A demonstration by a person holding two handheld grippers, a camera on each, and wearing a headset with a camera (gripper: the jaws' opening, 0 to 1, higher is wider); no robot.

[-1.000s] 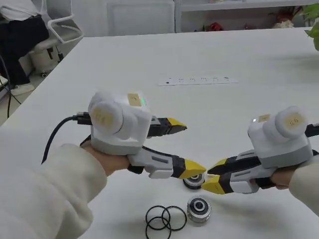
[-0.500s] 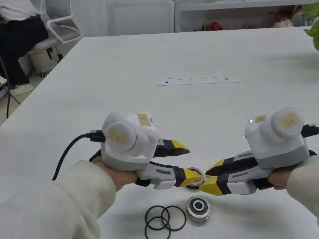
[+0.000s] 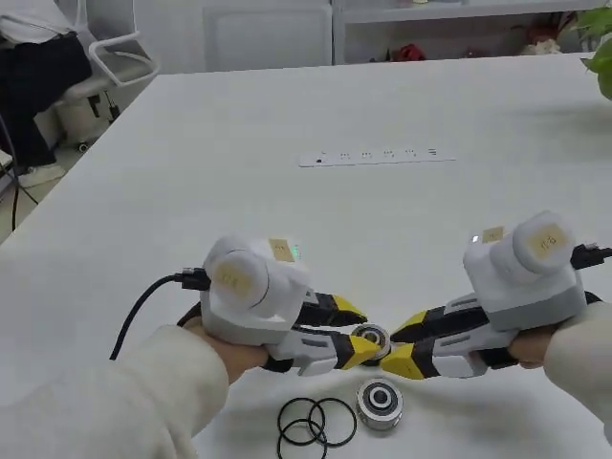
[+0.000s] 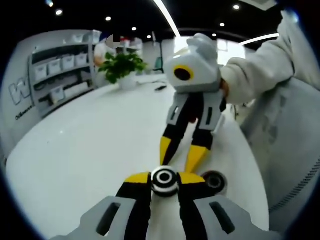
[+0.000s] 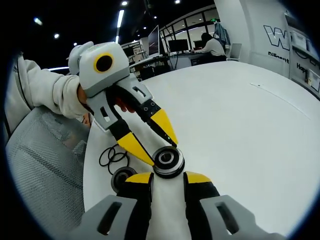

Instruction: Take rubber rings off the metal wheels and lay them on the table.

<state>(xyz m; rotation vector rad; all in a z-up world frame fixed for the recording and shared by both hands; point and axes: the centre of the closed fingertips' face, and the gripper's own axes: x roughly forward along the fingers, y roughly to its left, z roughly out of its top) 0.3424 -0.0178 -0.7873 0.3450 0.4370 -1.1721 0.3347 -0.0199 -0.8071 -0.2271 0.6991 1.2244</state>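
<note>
On the near edge of the white table [image 3: 239, 191], black rubber rings [image 3: 311, 421] lie overlapping, with a loose wheel [image 3: 380, 403] resting flat just to their right. Just beyond them the two claws meet nose to nose. The left gripper [image 3: 357, 332] has its yellow-tipped jaws closed on the rim of the gripped wheel [image 3: 370, 338], one jaw on each side, with the hub face turned upward. Whether that wheel rests on the table or is held just off it cannot be told. The right gripper [image 3: 392, 346] faces it from the opposite side, its jaws parted and nothing between them. In the right gripper view the gripped wheel sits straight ahead on the claw's centre line, just past the tips, with a dark band round its rim that looks like a ring not yet removed. No contact between those tips and the wheel can be made out. The free right claw therefore appears lined up to move straight forward and pinch that band while the left steadies the metal, though the opposing tips leave it little room. Farther off, a white power strip [image 3: 373, 156] lies well apart at mid-table. An office chair [image 3: 120, 53] stands past the far-left corner.
</note>
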